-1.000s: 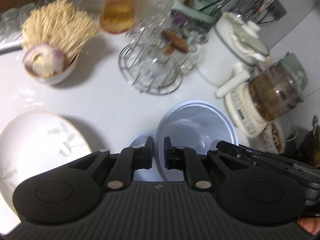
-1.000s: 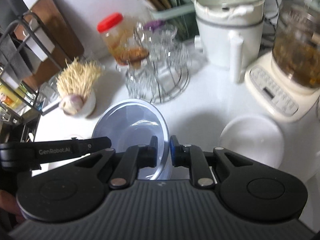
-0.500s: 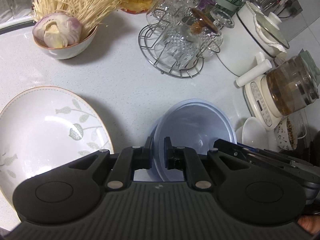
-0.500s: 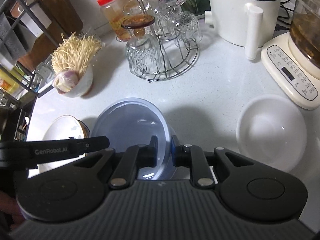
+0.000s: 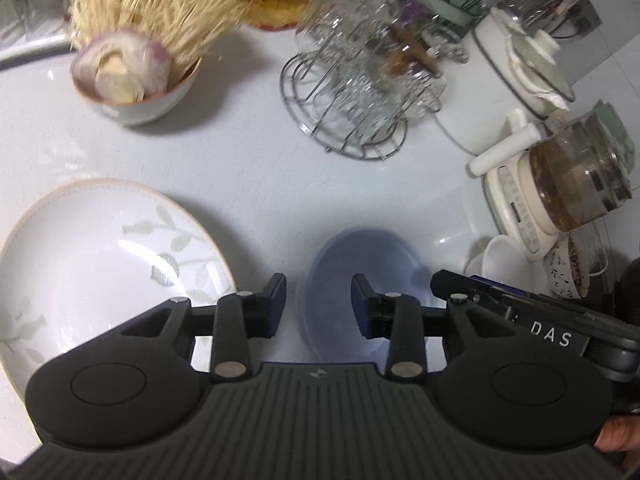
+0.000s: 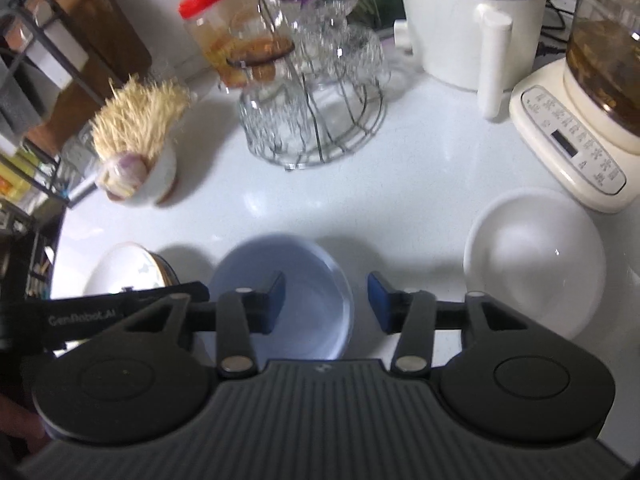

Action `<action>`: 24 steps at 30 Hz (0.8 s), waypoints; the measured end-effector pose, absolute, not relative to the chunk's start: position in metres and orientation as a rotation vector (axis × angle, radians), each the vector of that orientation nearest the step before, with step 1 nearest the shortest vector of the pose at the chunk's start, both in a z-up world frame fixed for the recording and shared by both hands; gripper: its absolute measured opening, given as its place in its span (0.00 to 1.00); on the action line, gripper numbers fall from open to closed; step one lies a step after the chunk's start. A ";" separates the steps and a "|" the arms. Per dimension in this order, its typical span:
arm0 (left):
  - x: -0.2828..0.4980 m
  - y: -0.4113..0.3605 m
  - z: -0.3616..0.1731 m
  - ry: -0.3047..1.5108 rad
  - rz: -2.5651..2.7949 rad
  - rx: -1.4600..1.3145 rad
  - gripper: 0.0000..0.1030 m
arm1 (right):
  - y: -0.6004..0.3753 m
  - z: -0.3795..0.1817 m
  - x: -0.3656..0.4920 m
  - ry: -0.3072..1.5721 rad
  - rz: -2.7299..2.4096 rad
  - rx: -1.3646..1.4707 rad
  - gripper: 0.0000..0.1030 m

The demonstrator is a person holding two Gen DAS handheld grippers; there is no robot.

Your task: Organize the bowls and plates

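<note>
Blue bowl sits on the white worktop, leaf-pattern plate to its left, white bowl to its right. We see the left claw spread wide, gripping nothing, bowl between its tips. We see the right claw likewise wide open, empty, over the bowl's rim.

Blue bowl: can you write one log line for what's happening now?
left gripper: open | right gripper: open | blue bowl: on counter, not gripped | white bowl: right of it
</note>
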State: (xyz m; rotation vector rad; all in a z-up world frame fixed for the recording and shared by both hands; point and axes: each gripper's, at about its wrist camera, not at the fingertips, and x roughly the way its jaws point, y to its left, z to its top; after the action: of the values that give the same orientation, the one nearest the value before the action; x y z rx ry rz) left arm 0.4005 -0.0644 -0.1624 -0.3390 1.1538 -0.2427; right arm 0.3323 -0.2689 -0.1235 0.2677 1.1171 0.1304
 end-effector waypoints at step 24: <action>0.391 -0.085 -0.034 0.877 -0.486 -0.207 0.40 | -0.275 0.003 0.296 0.739 0.020 0.235 0.47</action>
State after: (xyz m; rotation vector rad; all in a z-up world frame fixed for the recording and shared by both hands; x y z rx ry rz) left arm 0.3909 -0.0851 -0.0341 -0.2070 0.8774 -0.4860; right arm 0.2956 -0.2751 0.0032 0.2345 0.7389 0.0203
